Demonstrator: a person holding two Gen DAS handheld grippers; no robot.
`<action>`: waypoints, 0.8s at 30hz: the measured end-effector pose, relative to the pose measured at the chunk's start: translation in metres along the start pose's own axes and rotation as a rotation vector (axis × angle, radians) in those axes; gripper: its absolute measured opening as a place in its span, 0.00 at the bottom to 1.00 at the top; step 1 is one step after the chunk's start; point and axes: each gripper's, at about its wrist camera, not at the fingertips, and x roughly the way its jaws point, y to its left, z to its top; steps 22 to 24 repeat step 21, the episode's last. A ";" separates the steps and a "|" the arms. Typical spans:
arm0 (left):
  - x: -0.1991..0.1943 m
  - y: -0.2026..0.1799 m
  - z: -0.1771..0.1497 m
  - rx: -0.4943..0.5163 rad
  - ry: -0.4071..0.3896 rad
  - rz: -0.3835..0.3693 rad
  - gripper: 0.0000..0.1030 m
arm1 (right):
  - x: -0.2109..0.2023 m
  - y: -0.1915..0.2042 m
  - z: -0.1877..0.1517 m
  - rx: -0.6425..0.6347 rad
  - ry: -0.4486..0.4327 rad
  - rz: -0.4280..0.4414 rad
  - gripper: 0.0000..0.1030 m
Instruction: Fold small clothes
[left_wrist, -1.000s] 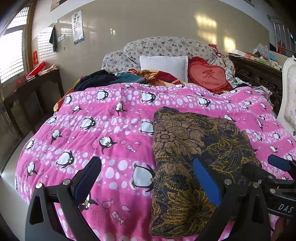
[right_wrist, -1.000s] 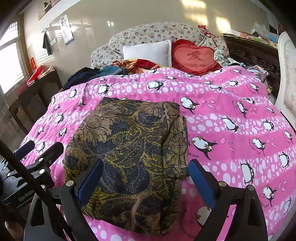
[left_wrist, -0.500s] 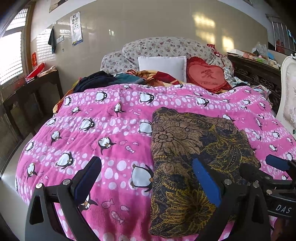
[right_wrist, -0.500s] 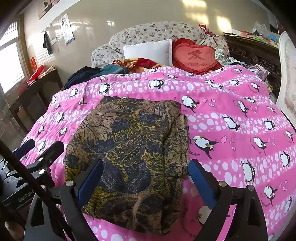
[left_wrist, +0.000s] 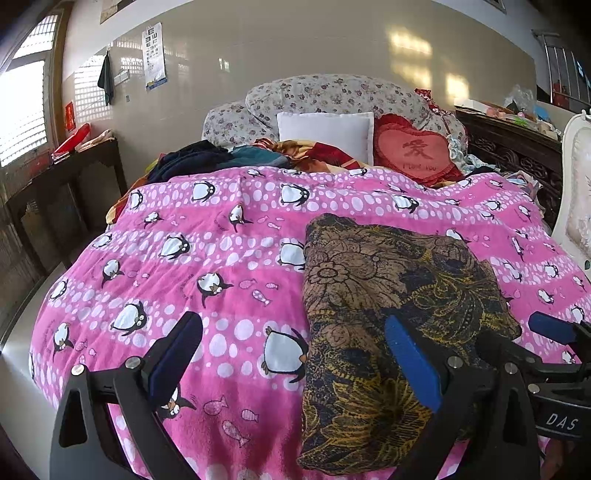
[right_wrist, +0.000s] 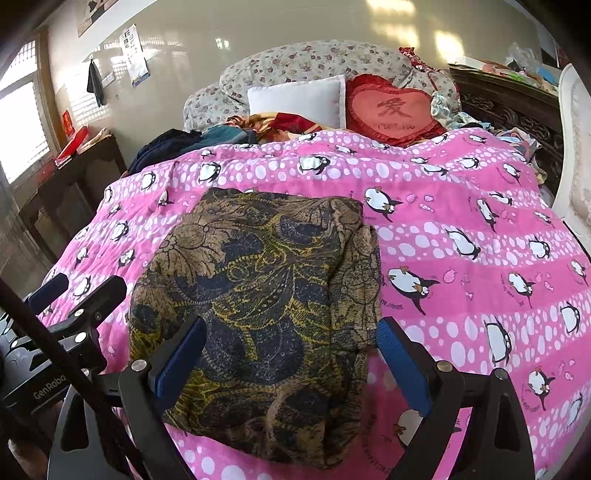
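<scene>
Currently, in the left wrist view, the left gripper (left_wrist: 291, 363) is held with its jaws spread wide and gripping nothing; its left finger hangs over the pink penguin blanket (left_wrist: 221, 258), and its right finger overlaps the near left part of the folded garment (left_wrist: 388, 295). That garment, a brown, navy and yellow floral piece, is the landmark: it lies on the blanket as a compact, roughly rectangular bundle with its long axis running away from the camera. The right gripper (left_wrist: 546, 339) enters at the garment's near right corner, cut off by the frame edge. Beyond the garment's far edge lie a heap of other clothes (left_wrist: 221, 157), a white pillow (left_wrist: 325, 134) and a red heart cushion (left_wrist: 413, 151). In the right wrist view, the right gripper (right_wrist: 290, 363) is likewise wide apart and empty, its two fingers straddling the garment's (right_wrist: 266, 288) near end, and the left gripper (right_wrist: 70, 295) shows just off the garment's left edge. Judged from this, the garment already appears folded at least once, and the step in hand is positioning for a further fold or a final tidy. The next move calls for lowering both grippers onto the near hem, pinching every layer together, and carrying the edge toward the far side without dragging the blanket. Whether either finger actually touches the fabric cannot be told. The garment's near hem is partly masked by the gripper frames, its underside layers are hidden, and its type cannot be made out.
</scene>
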 end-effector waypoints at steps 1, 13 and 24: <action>0.000 0.000 0.000 0.000 0.003 -0.003 0.96 | 0.000 0.000 0.000 -0.001 0.001 0.000 0.93; 0.002 -0.002 -0.001 0.005 0.005 0.000 0.96 | 0.004 0.000 -0.001 -0.005 0.012 0.002 0.93; 0.001 -0.007 -0.002 0.018 -0.008 0.000 0.96 | 0.005 0.002 -0.002 -0.009 0.015 0.003 0.93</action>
